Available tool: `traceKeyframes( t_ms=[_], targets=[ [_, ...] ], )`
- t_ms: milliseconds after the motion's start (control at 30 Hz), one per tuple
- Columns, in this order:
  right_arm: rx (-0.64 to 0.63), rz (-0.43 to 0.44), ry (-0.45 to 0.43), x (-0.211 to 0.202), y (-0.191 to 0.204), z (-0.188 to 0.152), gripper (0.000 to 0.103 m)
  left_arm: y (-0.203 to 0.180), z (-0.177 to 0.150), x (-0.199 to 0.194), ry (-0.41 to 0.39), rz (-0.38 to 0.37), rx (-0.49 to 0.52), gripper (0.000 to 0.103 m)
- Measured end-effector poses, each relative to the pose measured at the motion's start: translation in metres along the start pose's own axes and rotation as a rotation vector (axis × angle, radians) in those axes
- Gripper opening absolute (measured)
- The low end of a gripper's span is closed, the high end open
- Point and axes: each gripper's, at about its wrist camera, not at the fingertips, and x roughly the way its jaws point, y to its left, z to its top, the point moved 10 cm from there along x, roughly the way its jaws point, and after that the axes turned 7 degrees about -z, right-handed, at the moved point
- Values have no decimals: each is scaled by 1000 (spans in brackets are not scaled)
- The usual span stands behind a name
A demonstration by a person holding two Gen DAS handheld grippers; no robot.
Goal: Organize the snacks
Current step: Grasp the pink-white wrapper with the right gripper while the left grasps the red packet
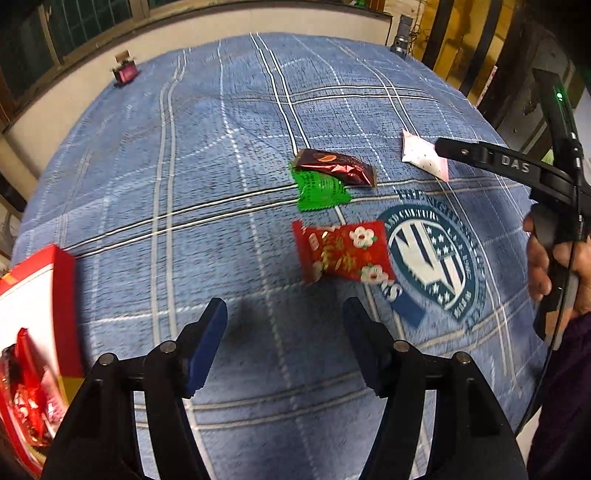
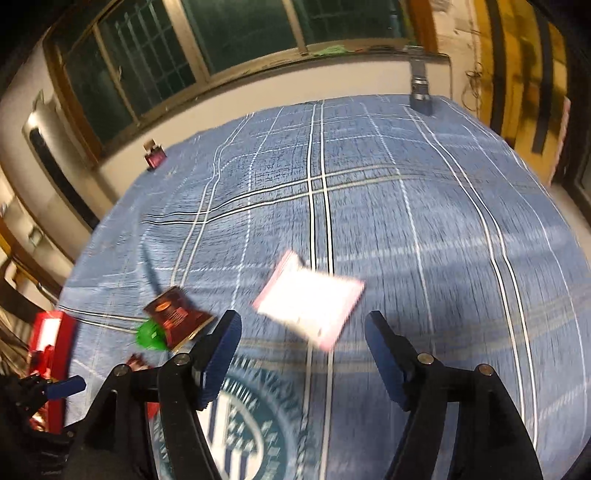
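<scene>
My left gripper (image 1: 284, 304) hangs open and empty over the blue plaid cloth (image 1: 221, 184), just short of a red flowered snack packet (image 1: 343, 251). Beyond that lie a green packet (image 1: 321, 192) and a brown foil packet (image 1: 338, 168) overlapping it. A white and pink packet (image 1: 423, 155) lies further right, with one finger (image 1: 461, 151) of the right gripper over its edge. In the right wrist view my right gripper (image 2: 303, 317) is open, and the blurred white and pink packet (image 2: 310, 302) lies just ahead of its fingertips, untouched. A red box (image 1: 62, 288) at the left holds red snacks.
A small magenta object (image 1: 125, 72) stands at the far left edge of the cloth, and a grey metal cylinder (image 1: 402, 35) at the far right corner. A round teal emblem (image 1: 432, 254) is printed on the cloth. A wall with windows runs behind the table.
</scene>
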Motion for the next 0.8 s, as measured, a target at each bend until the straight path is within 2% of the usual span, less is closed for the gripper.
traceKeyframes(
  t_ms=[267, 367, 467, 533, 600, 700, 800],
  targets=[
    [-192, -27, 55, 44, 13, 10, 75, -9, 27, 27, 21, -29, -58, 64],
    [-209, -20, 82, 54, 11, 6, 76, -13, 35, 41, 28, -35, -66, 64],
    [-227, -10, 61, 52, 12, 4, 74, -17, 42, 48, 8, -17, -50, 67],
    [-234, -14, 54, 50, 11, 2, 69, -21, 44, 51, -7, -6, -20, 67],
    [-241, -31, 51, 46, 11, -1, 57, -23, 44, 51, -25, 7, 13, 64],
    [-227, -19, 64, 38, 13, -9, 43, -26, 39, 46, -46, 7, 51, 41],
    [-219, -6, 80, 28, 19, -20, 30, -21, 29, 39, -42, -3, 57, 32]
  ],
)
